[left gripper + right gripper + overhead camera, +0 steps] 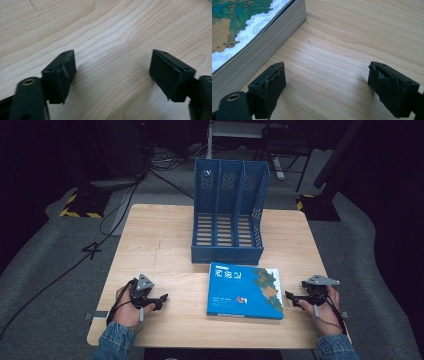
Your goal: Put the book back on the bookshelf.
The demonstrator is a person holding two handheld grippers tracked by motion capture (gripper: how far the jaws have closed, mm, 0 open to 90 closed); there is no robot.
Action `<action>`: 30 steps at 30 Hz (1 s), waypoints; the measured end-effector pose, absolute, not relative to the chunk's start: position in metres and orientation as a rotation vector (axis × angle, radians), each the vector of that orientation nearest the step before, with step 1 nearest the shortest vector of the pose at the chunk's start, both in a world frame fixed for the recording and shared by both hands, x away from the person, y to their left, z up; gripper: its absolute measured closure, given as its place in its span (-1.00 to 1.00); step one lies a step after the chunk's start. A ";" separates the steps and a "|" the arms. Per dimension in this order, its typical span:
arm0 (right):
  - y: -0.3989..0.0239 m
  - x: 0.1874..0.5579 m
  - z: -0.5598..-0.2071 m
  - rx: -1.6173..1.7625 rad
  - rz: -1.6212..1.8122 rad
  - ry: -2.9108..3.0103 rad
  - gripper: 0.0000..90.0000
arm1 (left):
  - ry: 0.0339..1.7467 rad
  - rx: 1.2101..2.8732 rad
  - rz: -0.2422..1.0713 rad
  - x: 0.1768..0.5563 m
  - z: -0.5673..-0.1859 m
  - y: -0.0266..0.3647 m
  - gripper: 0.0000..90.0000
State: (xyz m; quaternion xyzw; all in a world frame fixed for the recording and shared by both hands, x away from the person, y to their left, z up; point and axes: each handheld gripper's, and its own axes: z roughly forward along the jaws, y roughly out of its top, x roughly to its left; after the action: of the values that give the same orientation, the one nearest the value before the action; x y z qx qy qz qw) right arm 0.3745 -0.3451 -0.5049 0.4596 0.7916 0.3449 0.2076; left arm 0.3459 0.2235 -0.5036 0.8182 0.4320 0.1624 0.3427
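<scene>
A thick blue book (245, 290) with a map-like cover lies flat near the front of the wooden table (160, 240), just before a blue three-slot file rack (229, 215). My left gripper (162, 298) rests low on the table left of the book, open, with bare wood between its jaws (112, 72). My right gripper (290, 297) sits just off the book's right edge, open and empty. In the right gripper view the book's page edge (259, 50) runs past the left jaw, and wood shows between the fingertips of the right gripper (327, 82).
The rack stands upright at the table's far centre, its slots facing me. Cables (120, 205) trail on the grey floor behind the table to the left. Dark stands and yellow-black striped bases (80, 207) sit beyond the table's far corners.
</scene>
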 end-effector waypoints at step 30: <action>-0.326 0.333 -0.479 1.210 1.069 2.265 -0.54 | 0.943 2.139 0.272 0.348 -0.465 0.155 -0.33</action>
State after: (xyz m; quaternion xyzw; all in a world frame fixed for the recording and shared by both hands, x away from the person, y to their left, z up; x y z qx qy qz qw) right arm 0.3335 -0.3263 -0.4789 0.4279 0.8011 0.3782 0.1789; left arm 0.3481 0.1551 -0.4650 0.8393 0.3699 0.1066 0.3838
